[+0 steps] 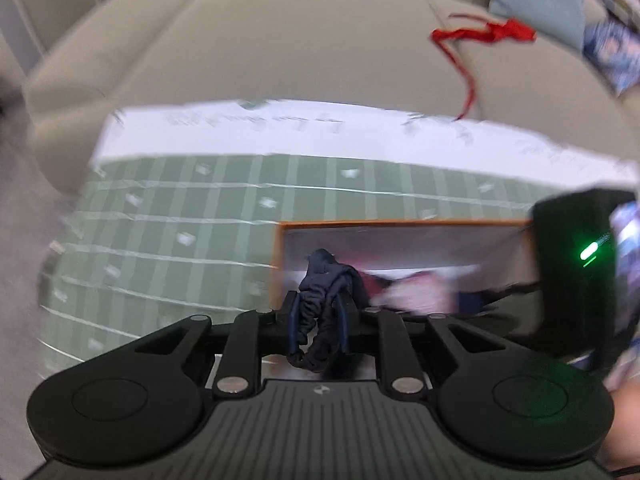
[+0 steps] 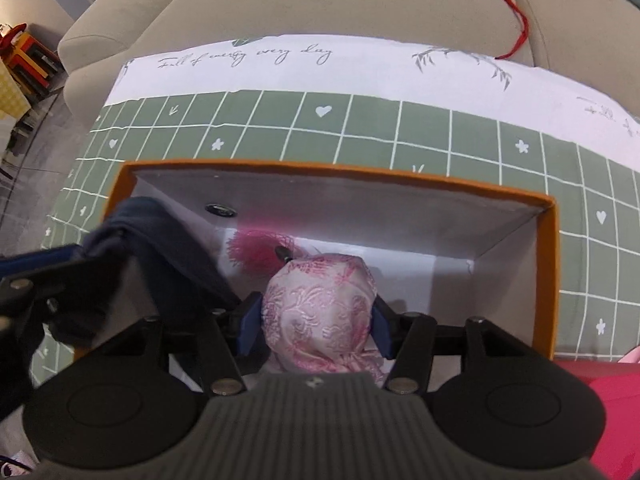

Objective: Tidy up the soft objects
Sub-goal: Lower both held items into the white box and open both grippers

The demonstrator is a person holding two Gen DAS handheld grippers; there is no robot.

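On the green checked cloth (image 2: 360, 128), the orange box (image 2: 544, 264) sits at frame centre; right gripper (image 2: 318, 320) clamps the pink pouch (image 2: 320, 312), left gripper (image 1: 318, 320) pinches a dark navy cloth (image 1: 320, 304)

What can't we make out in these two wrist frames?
- Left wrist: contents of the orange box are motion-blurred, and the right gripper's body covers the box's right end.
- Left wrist: the cloth's lettering is smeared and unreadable.
- Right wrist: the left gripper and its dark navy cloth hide the box's left side.
- Right wrist: the pink pouch in the right gripper covers the box floor beneath it.
- Right wrist: the red cord is cut off by the top edge.
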